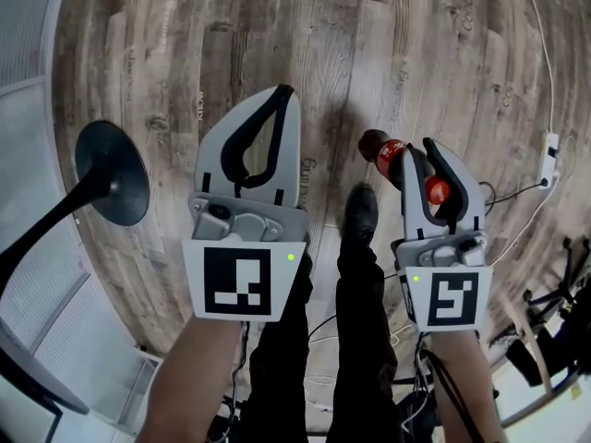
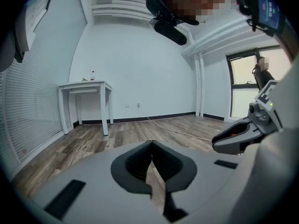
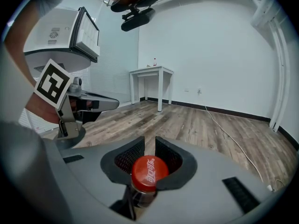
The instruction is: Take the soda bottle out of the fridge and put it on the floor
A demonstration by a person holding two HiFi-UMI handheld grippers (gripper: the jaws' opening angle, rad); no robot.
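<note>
- Already the right gripper (image 3: 149, 143) has its tongs closed narrowly on the neck of the soda bottle (image 3: 148, 173). The red cap sits just above the dark pads, facing that gripper's camera.
- In the head view the bottle's red-labelled body (image 1: 380, 150) hangs past the right gripper (image 1: 423, 150). It appears to be carried in the air, not resting on anything.
- Beside it, the left gripper (image 1: 282, 95) is held level with its tongs drawn together at the tips. Nothing is between them (image 2: 152, 143), so it seems to have no part in the carry.
- Below both are the person's dark trouser legs, one shoe (image 1: 360, 215) and bare boards of the floor (image 1: 416, 44), with open room around the feet.
- Farther off at the left of the right gripper view is a white cabinet with its door swung out, probably the fridge (image 3: 56, 36). The bottle is well clear of it, so the taking-out looks done.
- Farthest, a white table (image 3: 152, 71) stands against the wall and plays no role.
- What remains, by my reading, is to lower the bottle, stand it on the boards and open the tongs.
</note>
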